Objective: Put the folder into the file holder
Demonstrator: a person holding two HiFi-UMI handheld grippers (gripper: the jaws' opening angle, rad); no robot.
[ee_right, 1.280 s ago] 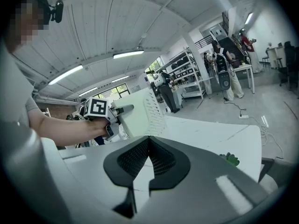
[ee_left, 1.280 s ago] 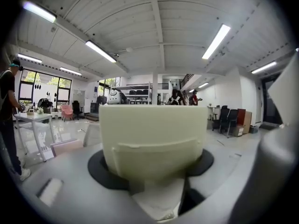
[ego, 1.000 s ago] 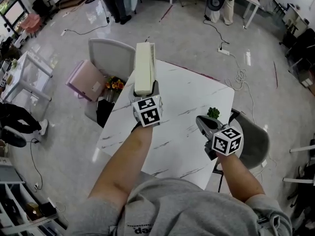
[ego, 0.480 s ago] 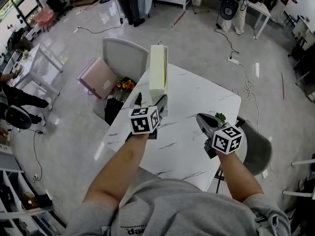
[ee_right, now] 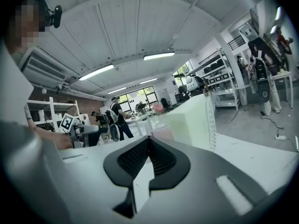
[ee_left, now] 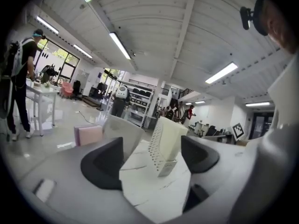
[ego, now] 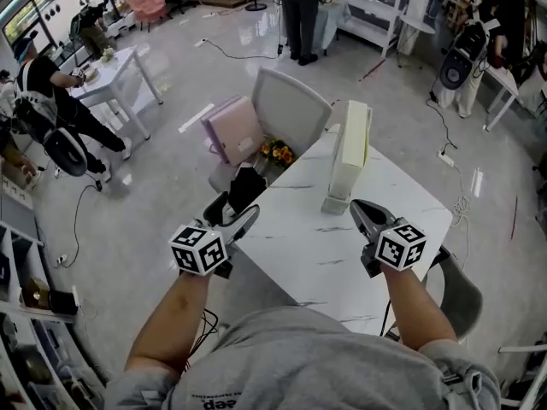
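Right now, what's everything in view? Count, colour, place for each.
table: 1, white marbled, centre.
file holder: 1, cream, perforated side, upright on the table's far part.
far chair: 1, pale grey, behind the table.
near chair: 1, grey, at the table's right corner.
pink box: 1, on the floor beside the far chair.
flowers: 1 bunch, orange-yellow, by the table's far-left edge.
black item: 1, at the table's left edge, kind unclear.
side table: 1, white, far left.
bystanders: several, dark clothes, round the room's edges.
left gripper: 1, grey, off the table's left edge; jaws apart, just eased inward, nothing between them.
right gripper: 1, grey, over the table's near right; jaws together, empty.
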